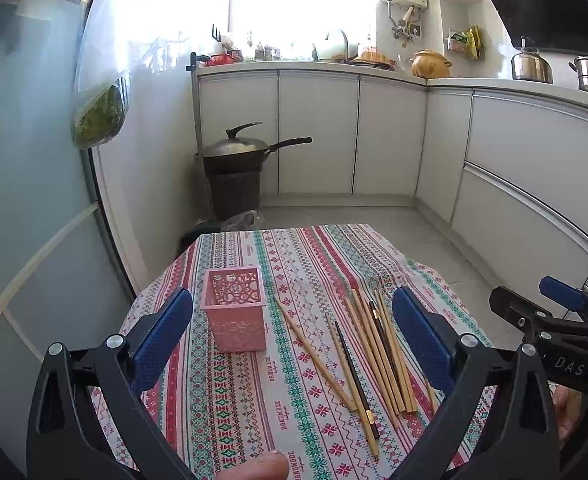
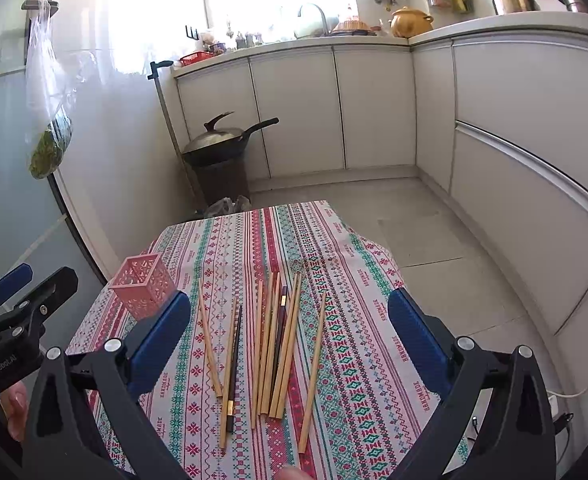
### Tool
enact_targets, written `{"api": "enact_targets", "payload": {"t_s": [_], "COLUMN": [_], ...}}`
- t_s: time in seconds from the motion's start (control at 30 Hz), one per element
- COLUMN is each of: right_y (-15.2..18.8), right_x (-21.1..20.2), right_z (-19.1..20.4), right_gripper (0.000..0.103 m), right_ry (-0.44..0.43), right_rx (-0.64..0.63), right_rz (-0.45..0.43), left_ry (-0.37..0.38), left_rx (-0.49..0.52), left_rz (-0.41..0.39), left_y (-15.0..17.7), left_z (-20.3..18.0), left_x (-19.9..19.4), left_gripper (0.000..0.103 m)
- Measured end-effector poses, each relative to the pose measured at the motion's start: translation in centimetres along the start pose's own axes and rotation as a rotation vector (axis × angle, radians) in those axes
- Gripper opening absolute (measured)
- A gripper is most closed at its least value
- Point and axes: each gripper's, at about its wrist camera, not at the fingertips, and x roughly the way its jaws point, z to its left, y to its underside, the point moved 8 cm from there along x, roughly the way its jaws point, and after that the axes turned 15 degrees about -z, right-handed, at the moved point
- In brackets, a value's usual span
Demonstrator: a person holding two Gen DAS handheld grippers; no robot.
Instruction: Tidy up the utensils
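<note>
Several bamboo chopsticks (image 1: pixel 377 354) and a dark one (image 1: pixel 355 376) lie loose on the patterned tablecloth (image 1: pixel 254 408); they also show in the right wrist view (image 2: pixel 274 352), with the dark one (image 2: pixel 234 364) among them. A pink openwork holder (image 1: pixel 236 308) stands upright left of them, empty as far as I see; it also shows in the right wrist view (image 2: pixel 144 284). My left gripper (image 1: pixel 292 342) is open and empty, hovering above the table between holder and chopsticks. My right gripper (image 2: pixel 290 342) is open and empty above the chopsticks.
The small table stands in a kitchen corner. White cabinets (image 1: pixel 525 168) run along the back and right. A black bin with a wok (image 1: pixel 238 152) on top stands beyond the table. A glass door (image 1: pixel 22 184) is on the left.
</note>
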Motion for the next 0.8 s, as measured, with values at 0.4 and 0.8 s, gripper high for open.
{"api": "enact_targets", "payload": {"t_s": [0.4, 0.8], "right_y": [0.15, 0.2], "right_x": [-0.1, -0.02], "right_z": [0.01, 0.02], "right_gripper": [0.096, 0.096], "right_ry": [-0.002, -0.001], "right_rx": [0.002, 0.001], "right_rz": [0.003, 0.006], "left_ry": [0.0, 0.0], "left_rx": [0.003, 0.007], "left_rz": [0.003, 0.007], "left_y": [0.18, 0.36], "left_z": [0.1, 0.09], "left_x": [0.14, 0.32], "left_gripper": [0.096, 0.096]}}
